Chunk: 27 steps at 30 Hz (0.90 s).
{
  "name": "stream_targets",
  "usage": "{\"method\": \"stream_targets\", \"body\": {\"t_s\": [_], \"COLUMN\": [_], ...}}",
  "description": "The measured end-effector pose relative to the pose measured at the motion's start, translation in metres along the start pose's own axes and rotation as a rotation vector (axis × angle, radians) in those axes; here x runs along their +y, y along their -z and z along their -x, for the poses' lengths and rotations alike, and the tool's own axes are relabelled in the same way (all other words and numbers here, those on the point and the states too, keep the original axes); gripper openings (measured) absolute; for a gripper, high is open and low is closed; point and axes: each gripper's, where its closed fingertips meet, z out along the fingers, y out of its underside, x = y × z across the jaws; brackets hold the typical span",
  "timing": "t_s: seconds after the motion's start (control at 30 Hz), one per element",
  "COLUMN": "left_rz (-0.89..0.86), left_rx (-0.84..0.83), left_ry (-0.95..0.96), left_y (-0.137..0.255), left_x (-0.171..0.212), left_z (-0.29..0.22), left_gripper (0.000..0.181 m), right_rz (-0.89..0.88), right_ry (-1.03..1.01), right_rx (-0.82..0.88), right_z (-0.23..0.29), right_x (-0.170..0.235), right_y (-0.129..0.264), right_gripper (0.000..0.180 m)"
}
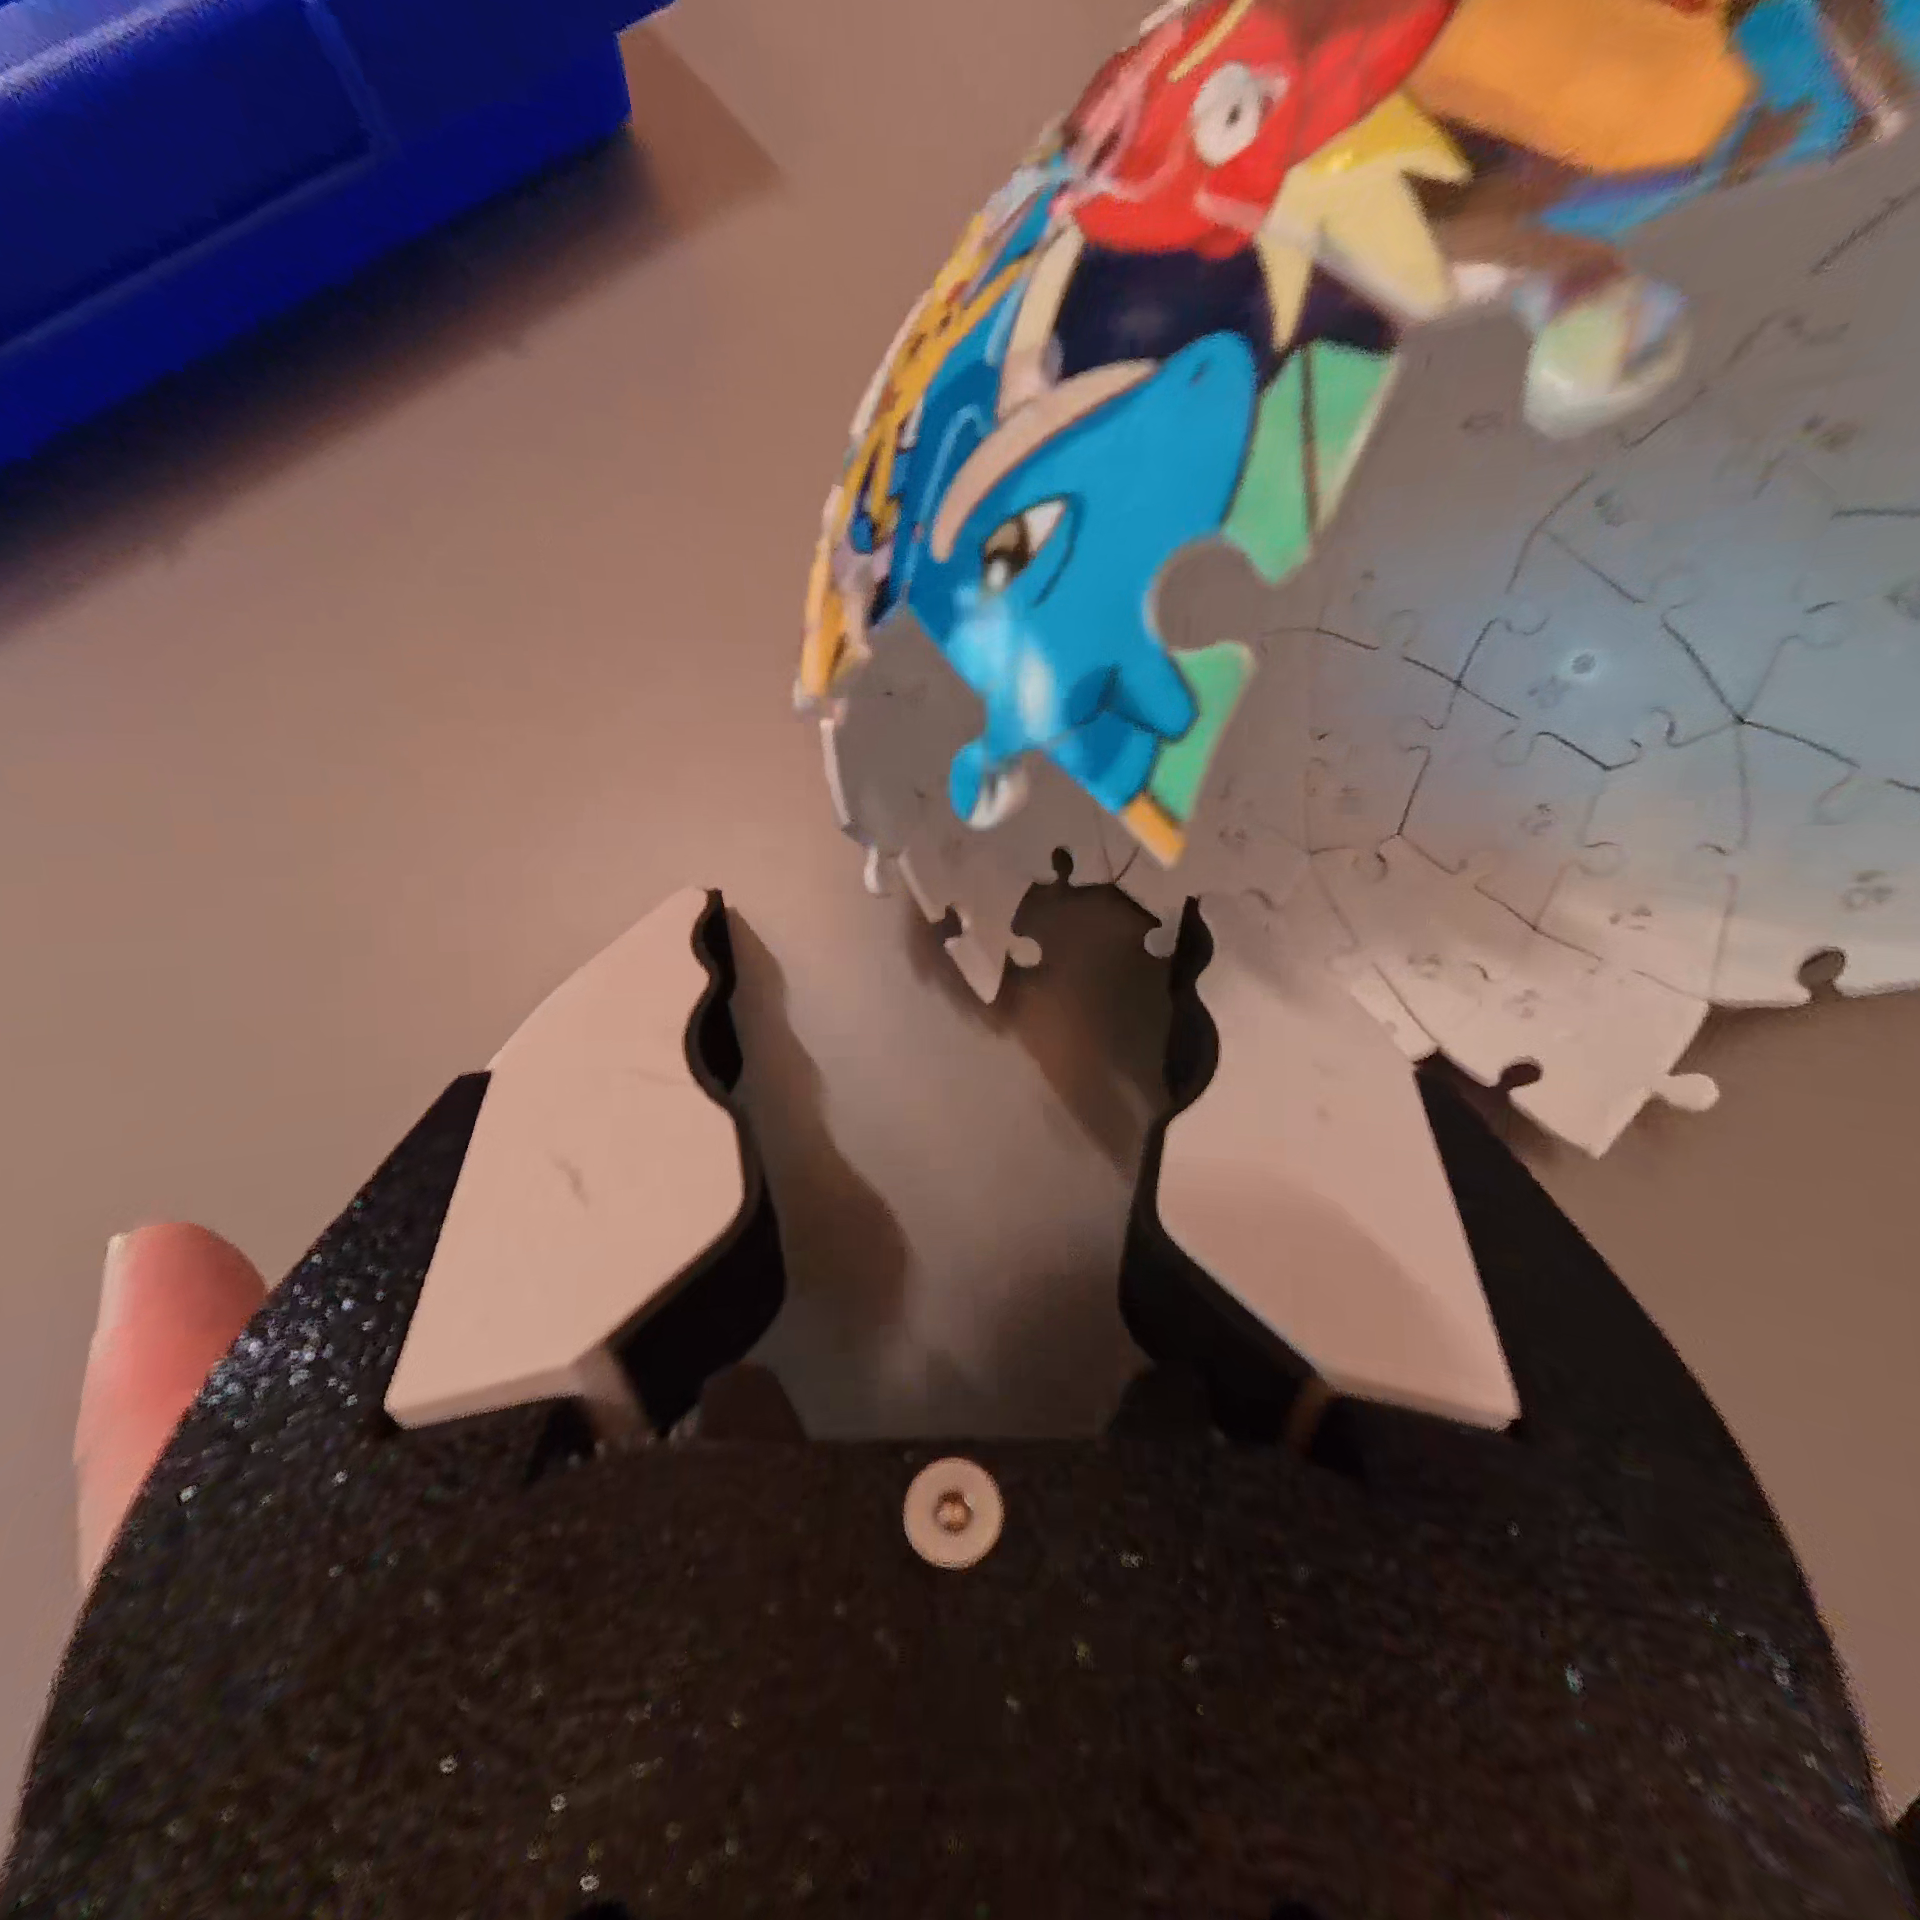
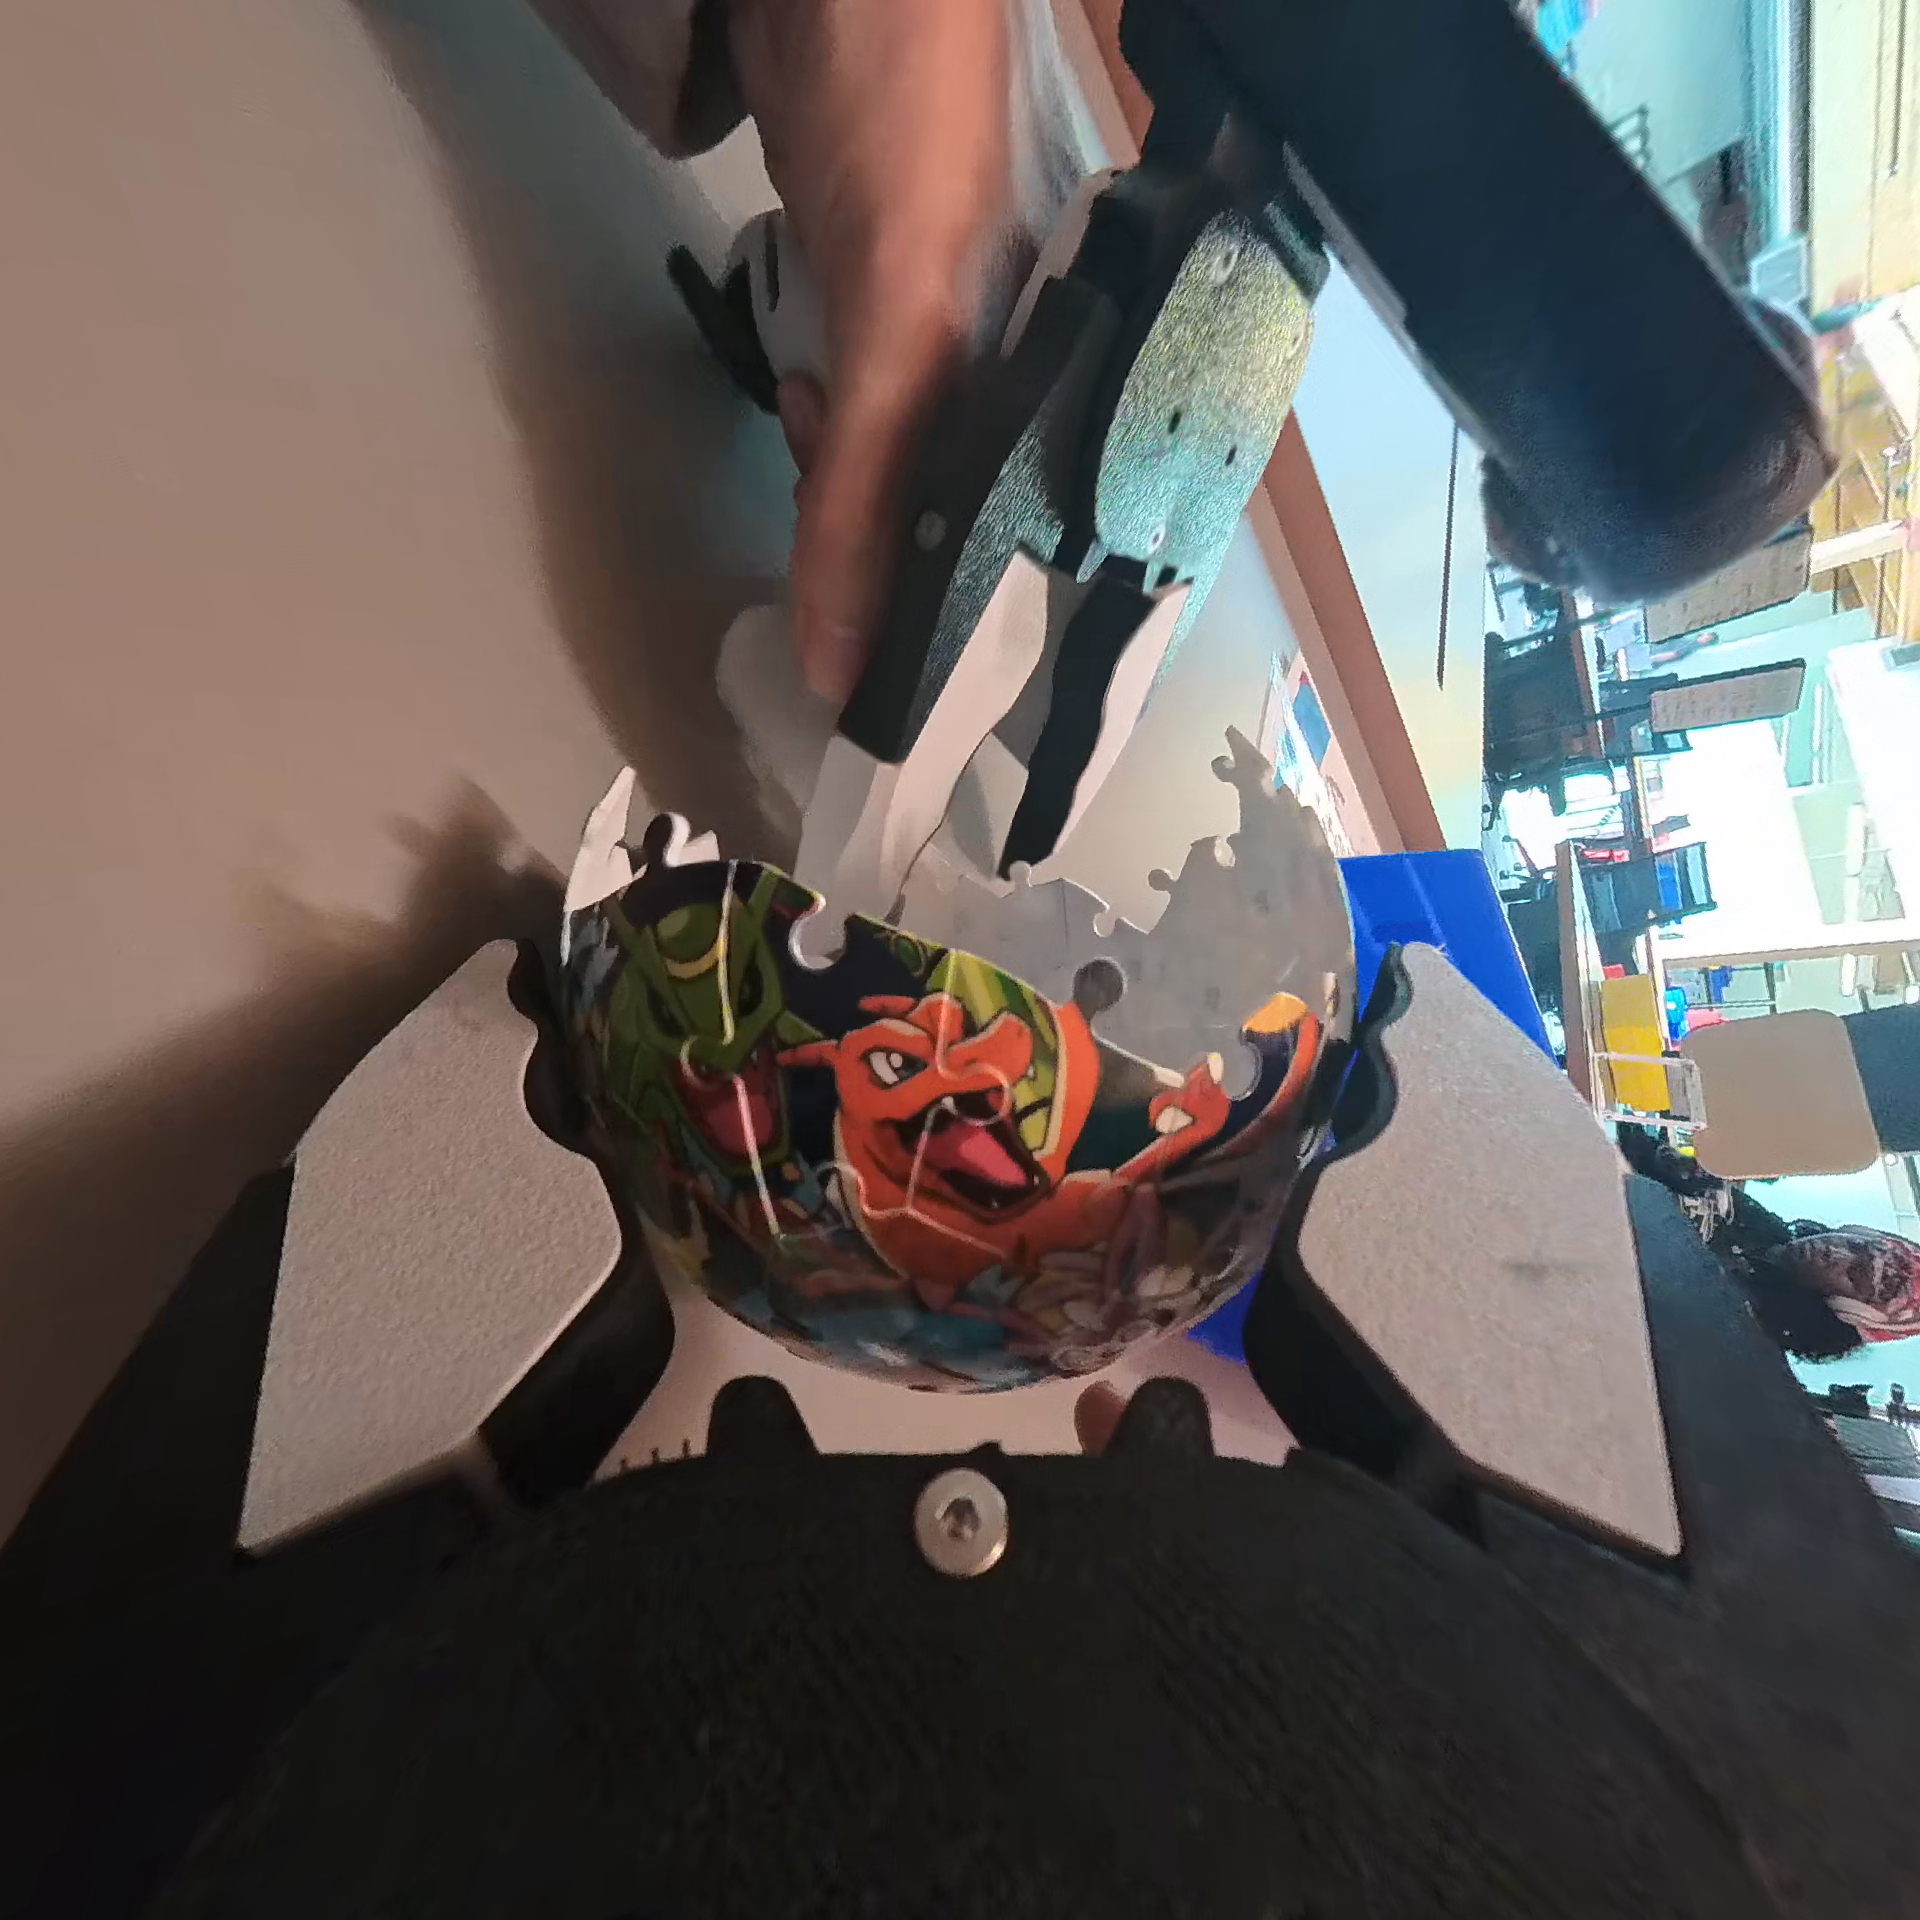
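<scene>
A half-built puzzle ball (image 2: pixel 935 1122), a curved shell with bright cartoon pictures outside and plain grey inside, sits between the fingers of my right gripper (image 2: pixel 956 1039), which is shut on its two sides and holds it tilted above the table. In the left wrist view the shell (image 1: pixel 1507 675) fills the upper right with its grey inside showing. My left gripper (image 1: pixel 951 935) is open and empty, its fingertips at the jagged lower rim of the shell. The right fingertip (image 1: pixel 1190 966) is next to the rim tabs. It also shows in the right wrist view (image 2: pixel 935 821), held by a hand (image 2: pixel 883 416).
A blue plastic bin (image 1: pixel 208 156) stands on the beige table (image 1: pixel 416 779) at the far left; it also shows behind the ball in the right wrist view (image 2: pixel 1434 935). A room with shelves and furniture (image 2: pixel 1714 831) lies beyond the table edge.
</scene>
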Motion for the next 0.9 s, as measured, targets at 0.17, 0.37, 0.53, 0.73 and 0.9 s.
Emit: {"method": "stream_targets", "body": {"t_s": [0.17,0.37,0.53,0.73,0.9], "left_rz": [0.02,0.037,0.032,0.055,0.09], "left_rx": [-0.013,-0.018,-0.01,-0.004,-0.004], "left_ry": [-0.016,-0.011,0.011,-0.012,-0.012], "left_y": [-0.005,-0.006,-0.0066,-0.0099,-0.0105], "left_x": [0.0,-0.0006,-0.002,-0.0043,-0.0045], "left_z": [-0.0008,-0.0011,-0.0022,-0.006,-0.0066], "left_gripper": [0.081,0.081,0.084,0.083,0.084], "right_rz": [0.012,0.028,0.024,0.011,-0.013], "right_ry": [-0.001,-0.032,-0.001,0.003,-0.03], "right_rx": [-0.009,-0.015,-0.01,-0.003,0.005], "right_z": [-0.0013,-0.0022,-0.0005,0.0001,-0.0012], "right_x": [0.0001,-0.0001,-0.0022,-0.0048,-0.0048], "right_y": [-0.0014,-0.0034,-0.0035,-0.0045,-0.0044], "right_gripper": [0.141,0.141,0.141,0.141,0.141]}}
